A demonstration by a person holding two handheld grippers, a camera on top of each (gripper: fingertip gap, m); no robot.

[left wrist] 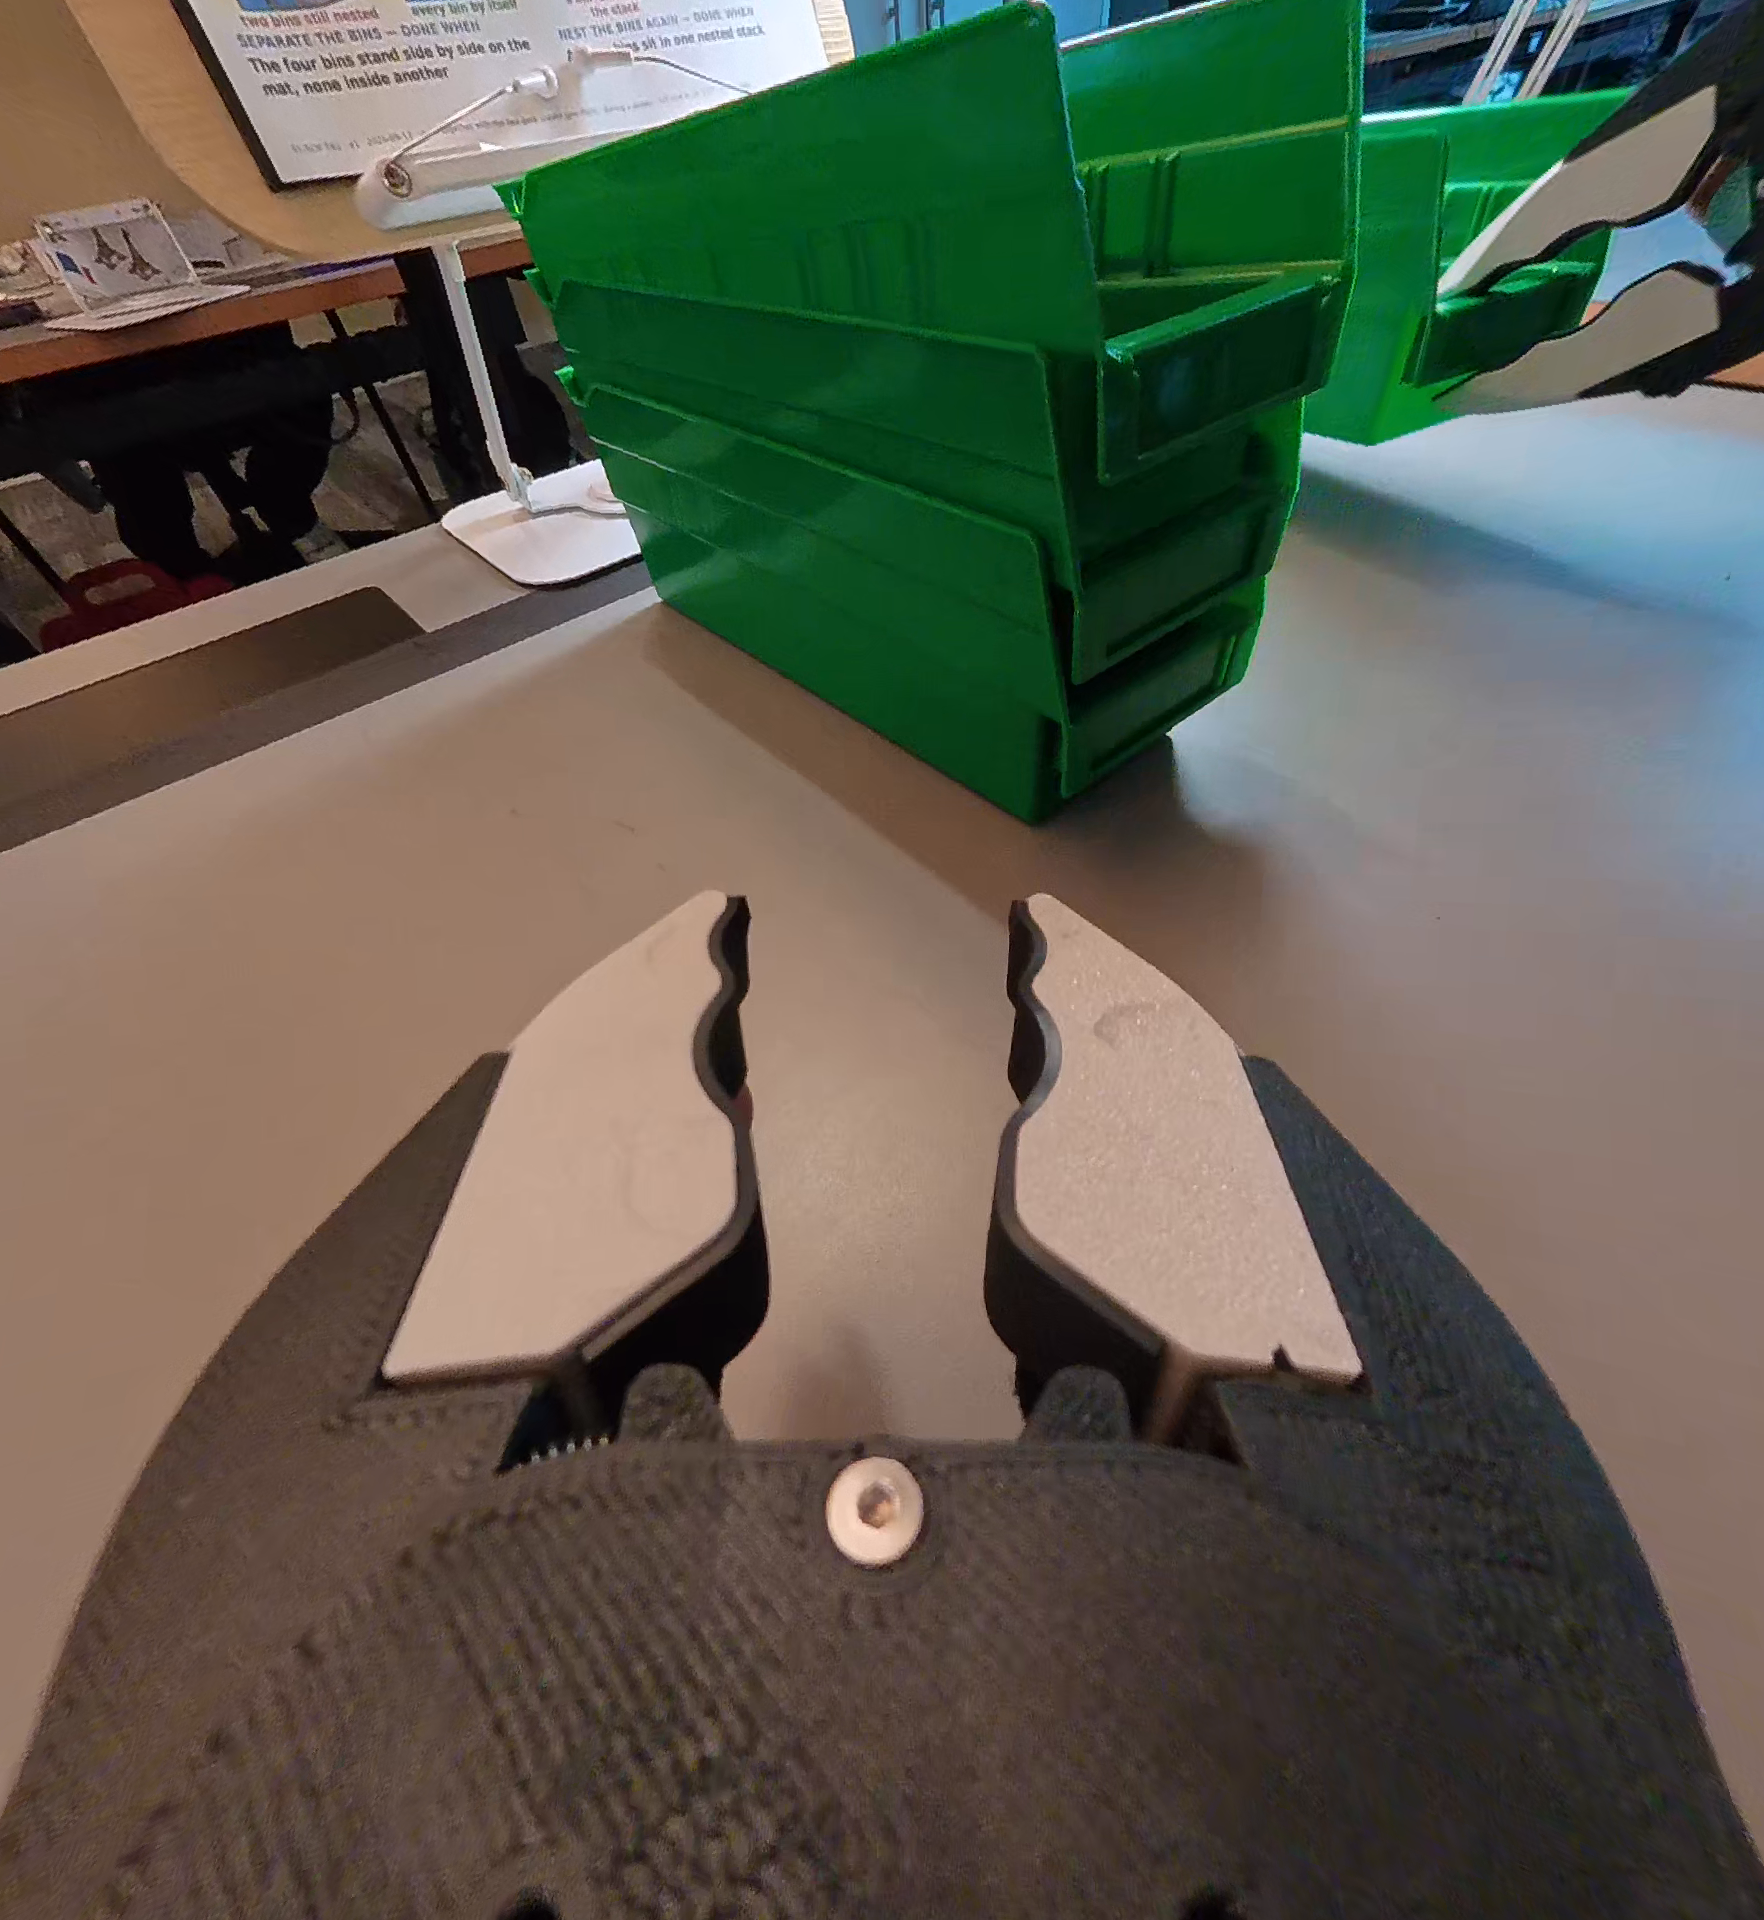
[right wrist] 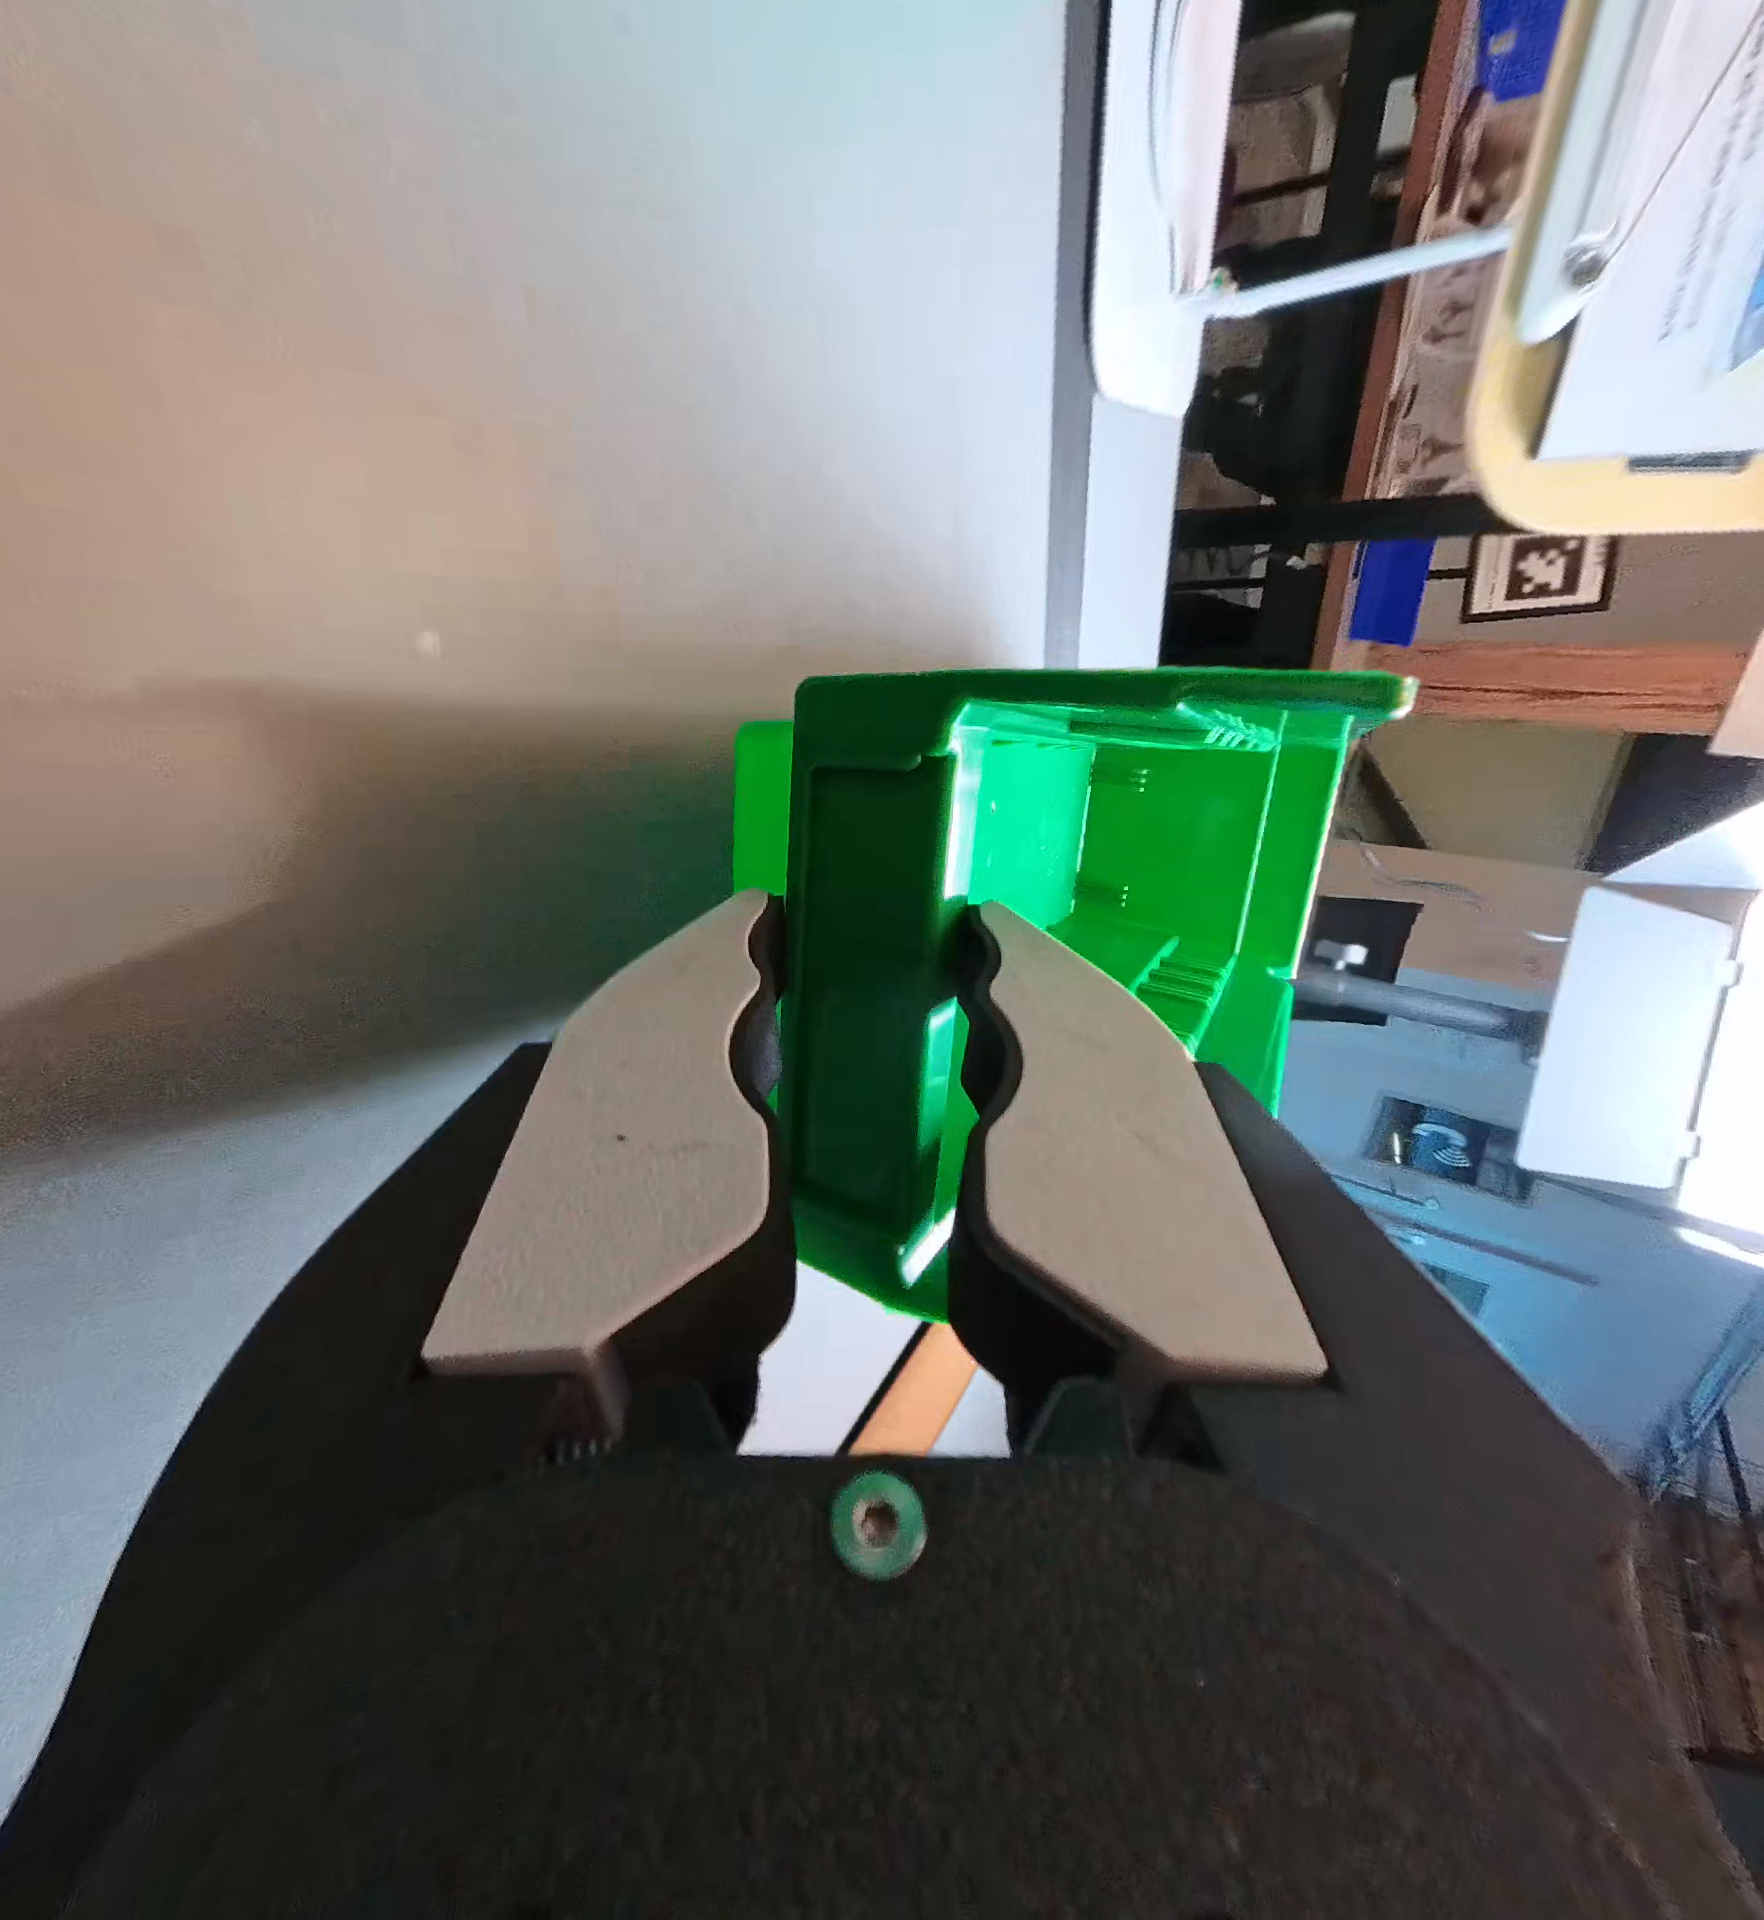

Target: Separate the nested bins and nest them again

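On the grey table (left wrist: 1377, 935) we have a stack (left wrist: 857, 499) of green bins, three nested with the top one tipped up at the back, and well in front of it our left gripper (left wrist: 878, 925) hovers low over the surface, jaws parted and holding nothing. To the right of the stack a fourth bin (right wrist: 1148, 914) is out and appears lifted, pinched by our right gripper (right wrist: 873, 935) across the label holder (right wrist: 862, 997) on its front lip. We judge these bins light, stiff and thin-walled, with smooth plastic that may slip in the pads, so a one-point hold lets a bin swing. The front lip and label holder offer the thickest edge; the left should steady the lower bins at their front while the right pulls.
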